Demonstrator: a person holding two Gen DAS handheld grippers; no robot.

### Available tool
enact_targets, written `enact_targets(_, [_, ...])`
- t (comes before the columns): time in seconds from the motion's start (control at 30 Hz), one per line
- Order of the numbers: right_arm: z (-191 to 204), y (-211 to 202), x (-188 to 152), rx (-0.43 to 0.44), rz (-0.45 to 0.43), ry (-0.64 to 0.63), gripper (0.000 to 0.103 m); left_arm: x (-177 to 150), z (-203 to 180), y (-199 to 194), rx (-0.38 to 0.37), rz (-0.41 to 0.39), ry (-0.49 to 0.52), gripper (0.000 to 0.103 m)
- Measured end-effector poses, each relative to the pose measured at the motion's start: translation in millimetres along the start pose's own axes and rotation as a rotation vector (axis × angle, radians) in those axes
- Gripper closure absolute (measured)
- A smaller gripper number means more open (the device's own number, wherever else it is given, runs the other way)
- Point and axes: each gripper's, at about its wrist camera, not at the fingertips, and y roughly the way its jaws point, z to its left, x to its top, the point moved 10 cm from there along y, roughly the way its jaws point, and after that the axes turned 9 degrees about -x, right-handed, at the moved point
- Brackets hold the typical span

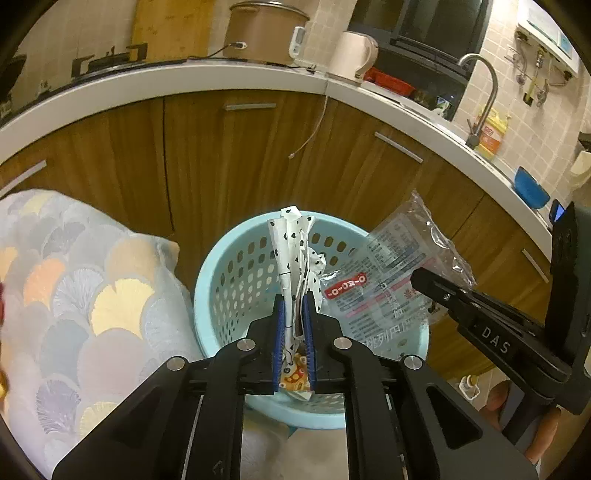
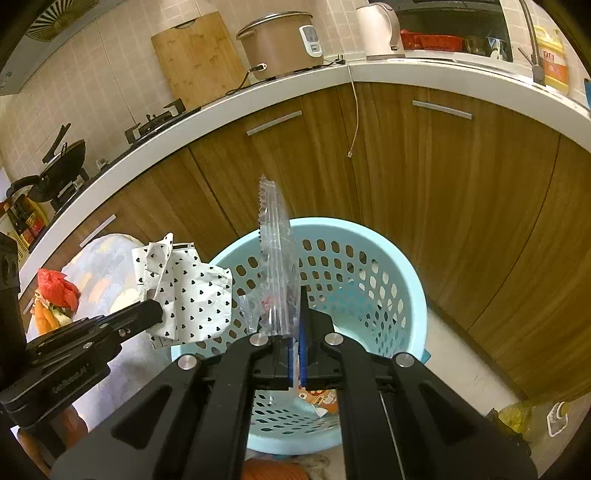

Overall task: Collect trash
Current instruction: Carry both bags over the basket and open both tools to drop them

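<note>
The white paper with small black hearts [image 1: 291, 254] is crumpled and stands up between the blue pads of the left gripper [image 1: 294, 310], which are nearly closed and press on it from both sides. It hangs right over the open mouth of the light blue perforated basket [image 1: 229, 273]. In the right wrist view the same paper [image 2: 192, 295] appears at the left edge of the basket [image 2: 373, 291], held at the tip of the left gripper [image 2: 155, 312].

The clear plastic wrapper [image 2: 275, 258], with a serrated top edge, is clamped in the fully closed right gripper [image 2: 295, 321] and stands upright above the near-left part of the basket. From the left wrist view the wrapper [image 1: 391, 266] shows printed text and a red label, and it lies over the right rim of the basket, pinched by the right gripper [image 1: 421, 280].

Inside the basket, at the bottom, there is already an orange and white printed packet [image 1: 293, 378].

To the left of the basket is a cloth with a fan pattern [image 1: 74, 295] (in the right wrist view a red plastic bag [image 2: 57, 288] lies on it). Behind the basket are wooden cabinet doors [image 1: 240, 155] under a white countertop [image 1: 184, 79], which carries a rice cooker [image 1: 264, 31], a kettle [image 1: 354, 55] and a cutting board [image 2: 197, 59]. A faucet [image 1: 484, 96] stands at the far right.
</note>
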Motion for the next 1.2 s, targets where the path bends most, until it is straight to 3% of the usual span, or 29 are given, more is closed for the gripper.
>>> enact_targets(0.23, [8.1, 7.5, -5.4, 0.010, 0.030, -0.013, 0.102, -3.3, 2.6, 5.4, -0.009, 0.012, -0.022, 0.090])
enact_targets(0.3, [11.1, 11.0, -8.3, 0.016, 0.050, -0.020, 0.101, -3.8, 2.1, 6.5, -0.003, 0.016, -0.020, 0.084])
enact_targets(0.37, [12.0, 13.4, -11.1, 0.024, 0.074, -0.015, 0.099, -3.6, 3.8, 3.8, 0.024, 0.010, -0.012, 0.059])
enact_targets(0.43, [12.3, 13.6, -12.1, 0.038, 0.081, -0.009, 0.096, -1.8, 4.8, -1.3, 0.038, -0.005, -0.010, 0.053])
enact_targets(0.53, [11.4, 10.4, -11.3, 0.032, 0.073, -0.005, 0.094, 1.8, 4.4, -11.2, 0.032, -0.024, -0.011, 0.049])
enact_targets(0.63, [9.5, 6.1, -10.2, 0.035, 0.062, 0.006, 0.085, 4.0, 3.4, -21.3, 0.032, -0.046, -0.009, 0.044])
enact_targets(0.77, [11.1, -3.5, -7.3, 0.049, 0.035, 0.017, 0.055, 3.8, 2.0, -34.1, 0.027, -0.066, -0.008, 0.043])
enact_targets(1.07, [40.5, -27.4, -1.9, 0.094, -0.001, -0.033, 0.053, 5.1, -3.5, -69.6, 0.018, -0.120, -0.007, 0.042])
enact_targets(1.2, [61.6, -41.7, -2.6, 0.115, -0.027, -0.086, 0.046, 5.9, -5.2, -92.7, 0.018, -0.158, -0.014, 0.042])
